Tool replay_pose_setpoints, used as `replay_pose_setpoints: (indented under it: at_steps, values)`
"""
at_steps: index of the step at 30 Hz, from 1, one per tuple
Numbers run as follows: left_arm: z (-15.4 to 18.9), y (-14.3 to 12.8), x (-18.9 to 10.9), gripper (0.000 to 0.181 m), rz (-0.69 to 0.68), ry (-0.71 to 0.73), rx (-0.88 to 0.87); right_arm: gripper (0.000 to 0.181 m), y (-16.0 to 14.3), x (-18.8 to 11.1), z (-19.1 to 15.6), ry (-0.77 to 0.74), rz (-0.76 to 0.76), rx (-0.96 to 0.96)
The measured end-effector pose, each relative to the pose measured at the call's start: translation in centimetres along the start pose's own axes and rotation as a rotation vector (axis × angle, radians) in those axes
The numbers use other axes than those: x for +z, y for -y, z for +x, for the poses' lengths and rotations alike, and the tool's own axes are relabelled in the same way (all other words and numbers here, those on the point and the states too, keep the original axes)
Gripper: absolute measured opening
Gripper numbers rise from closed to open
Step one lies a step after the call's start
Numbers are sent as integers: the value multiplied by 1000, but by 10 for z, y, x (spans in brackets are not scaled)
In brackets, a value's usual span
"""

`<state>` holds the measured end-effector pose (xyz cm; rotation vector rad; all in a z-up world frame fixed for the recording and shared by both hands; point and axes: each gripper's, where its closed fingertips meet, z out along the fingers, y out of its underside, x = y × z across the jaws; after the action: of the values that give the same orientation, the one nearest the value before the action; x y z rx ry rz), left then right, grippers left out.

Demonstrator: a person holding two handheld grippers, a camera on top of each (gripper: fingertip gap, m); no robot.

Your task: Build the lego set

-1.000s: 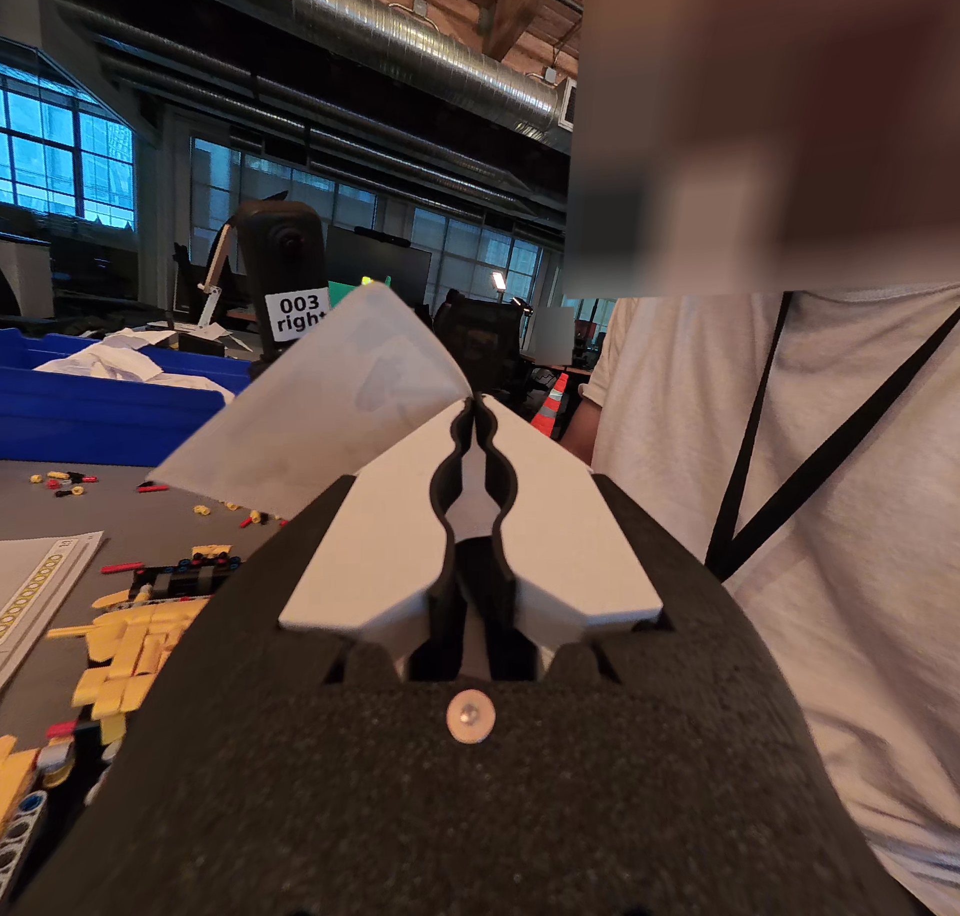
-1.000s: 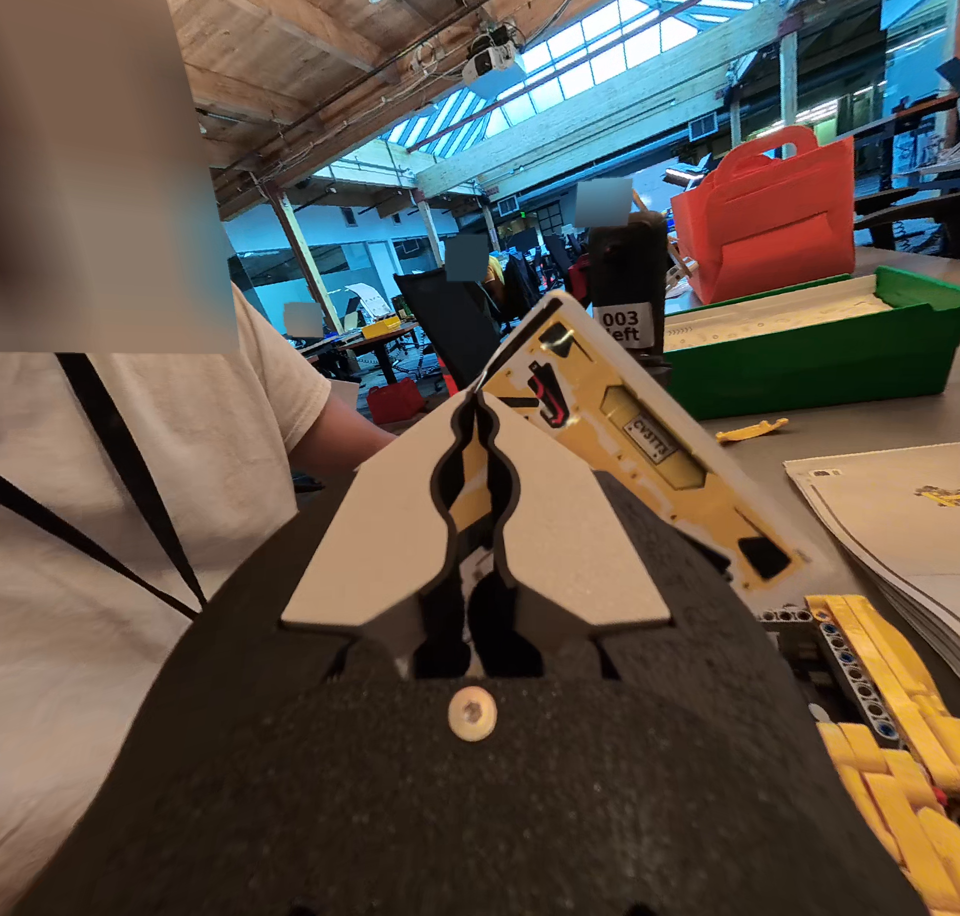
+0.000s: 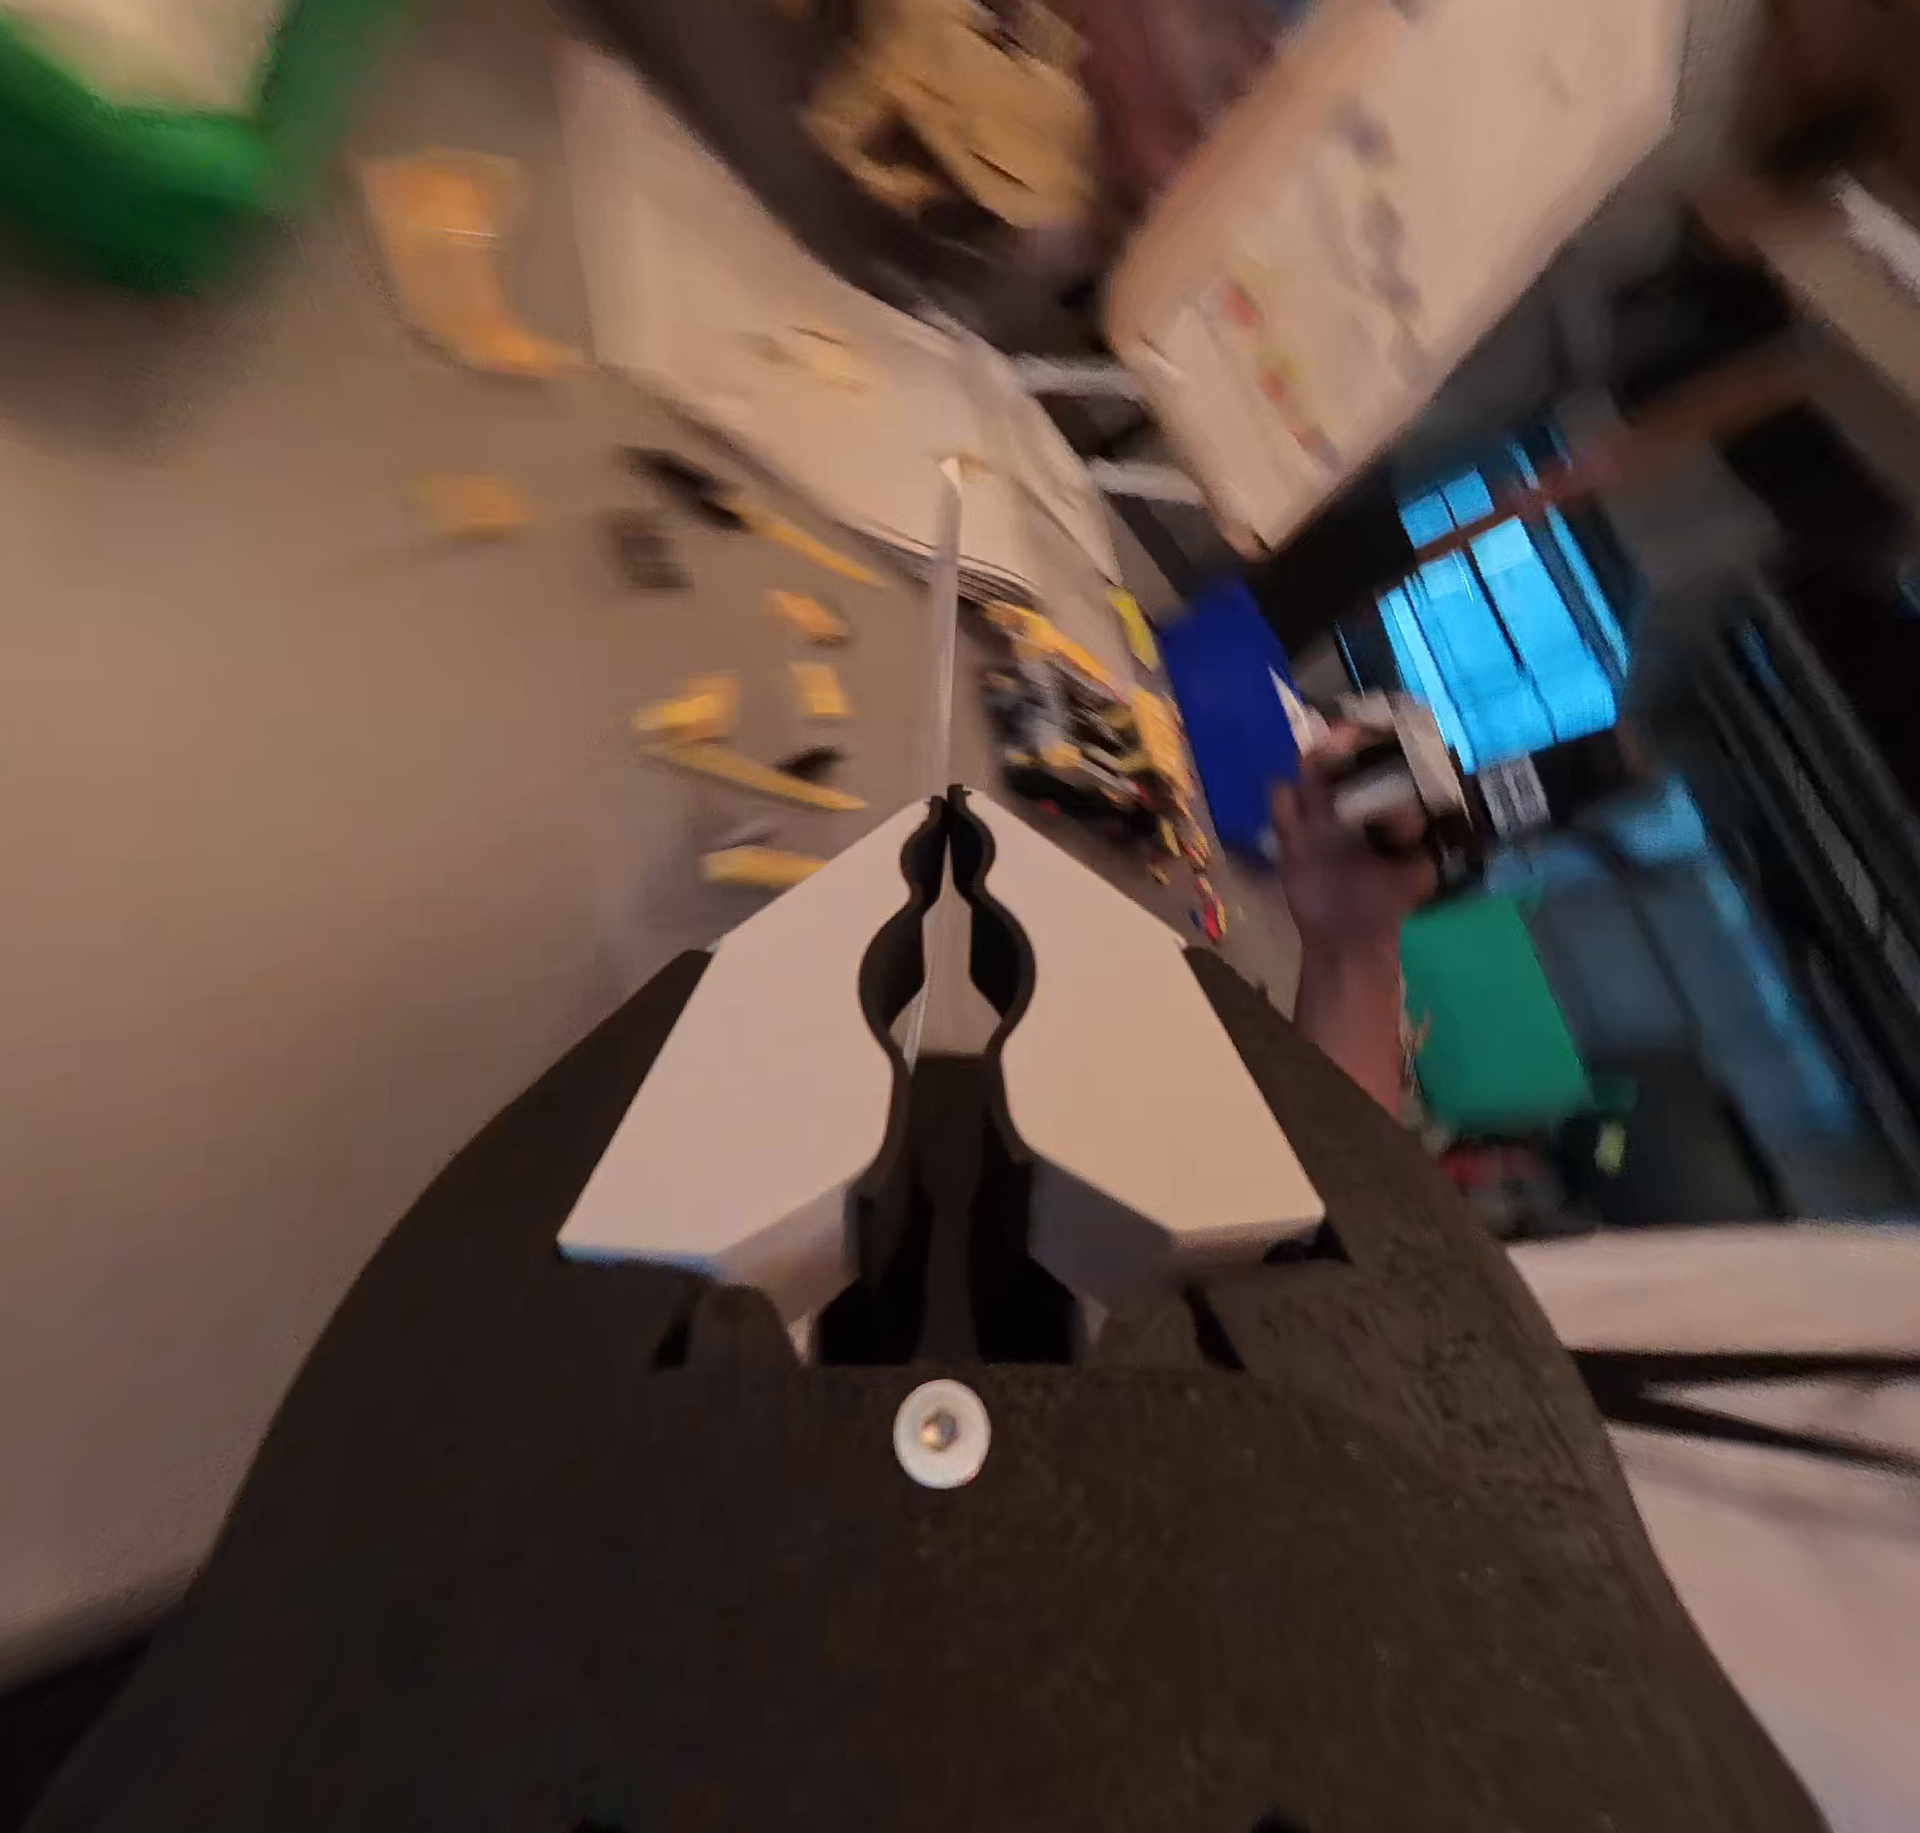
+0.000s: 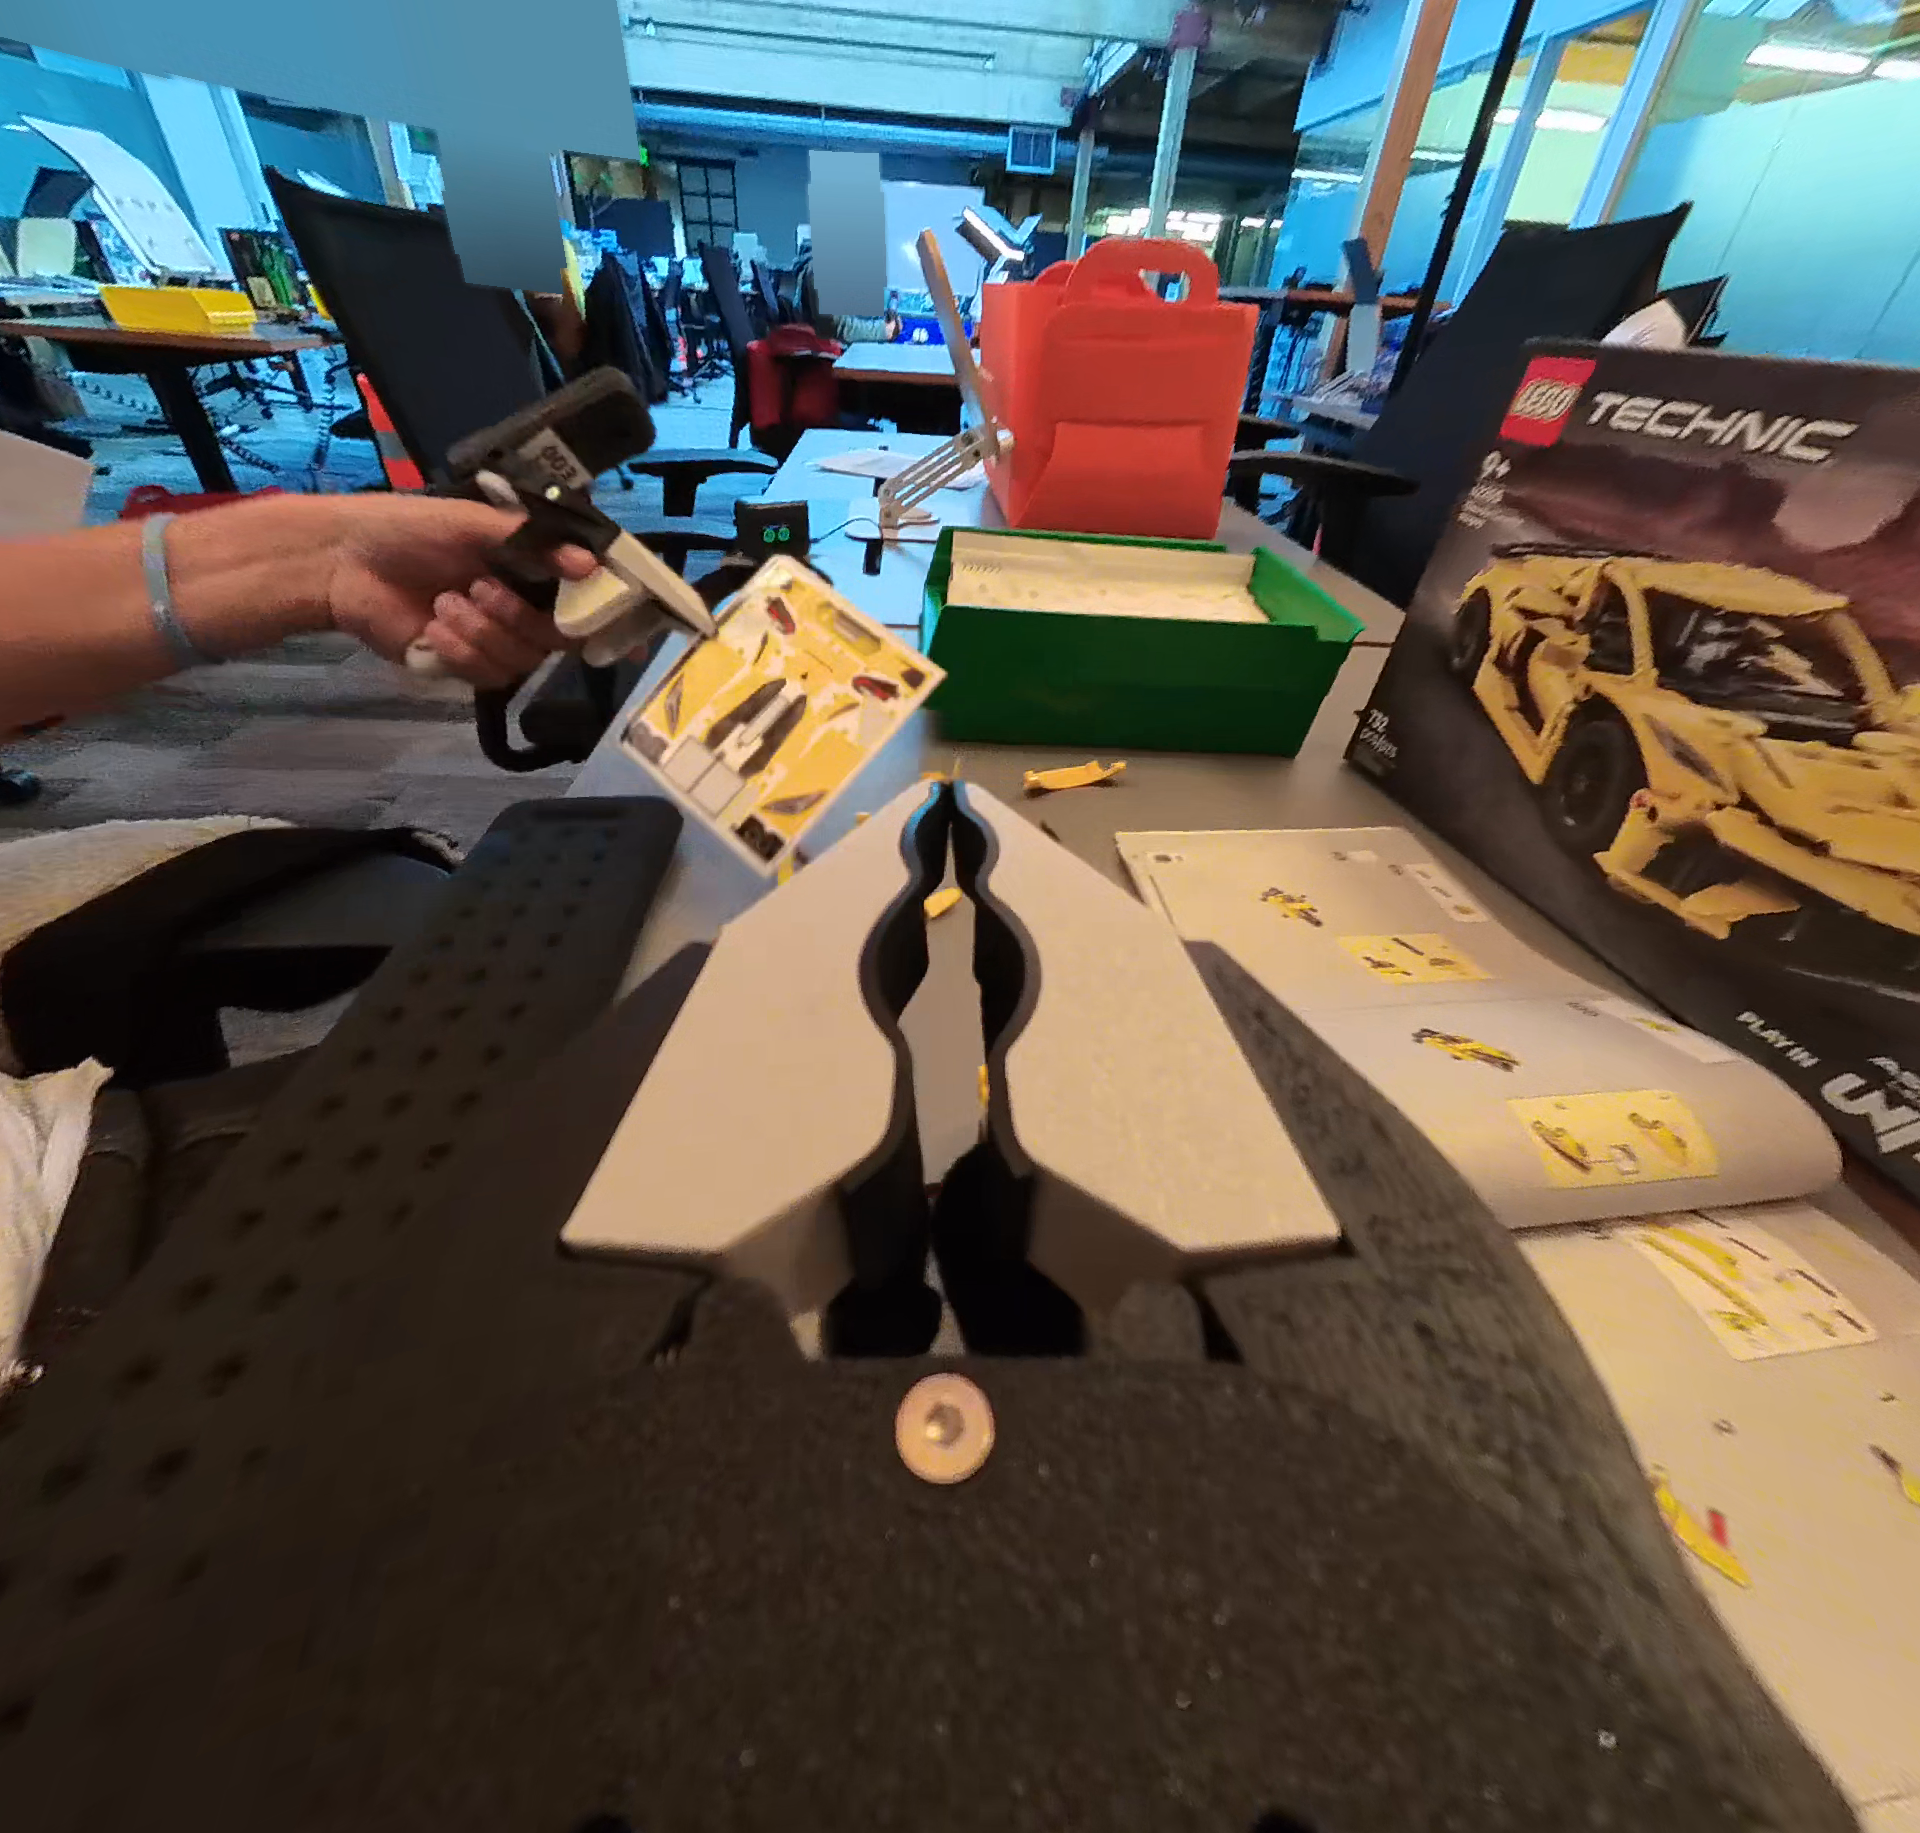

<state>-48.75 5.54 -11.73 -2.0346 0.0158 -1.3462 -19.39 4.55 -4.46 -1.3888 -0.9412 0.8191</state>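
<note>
While the left gripper (image 4: pixel 707 630) pinches a corner of the glossy, flat yellow sticker sheet (image 4: pixel 781 711) above the grey bench's (image 4: pixel 1226 796) left edge, the right gripper's (image 4: pixel 951 796) smooth wedge-shaped fingers (image 4: pixel 790 1056) sit closed on nothing.

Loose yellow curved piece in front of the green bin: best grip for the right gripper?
Pinch the yellow curved piece across its narrow width at mid-length, coming from above. It lies flat and alone on the table, long axis parallel to the green bin. The right gripper looks empty.
</note>
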Motion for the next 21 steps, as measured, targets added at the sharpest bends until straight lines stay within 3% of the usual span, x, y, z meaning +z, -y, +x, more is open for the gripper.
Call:
replay_pose_setpoints:
  at_steps: [4, 8, 11, 16, 21]
  values:
    - [-82, 21, -51, 0, -35, 236, -46, 0, -6, 5, -1, -16, -19, -33]
    - [-139, 35, -71, 0, -128, 440, 10, 0, -4, -9, 19, -118, -8, -62]
    - [-162, 43, -77, 0, -269, 577, 148, 0, -7, -19, 37, -232, -28, -125]
    - [-185, 44, -86, 0, -646, 701, 353, 0, -10, -17, 39, -238, -29, -131]
    - [-192, 51, -71, 10, -648, 708, 347, 0, -20, -23, 51, -301, -90, -166]
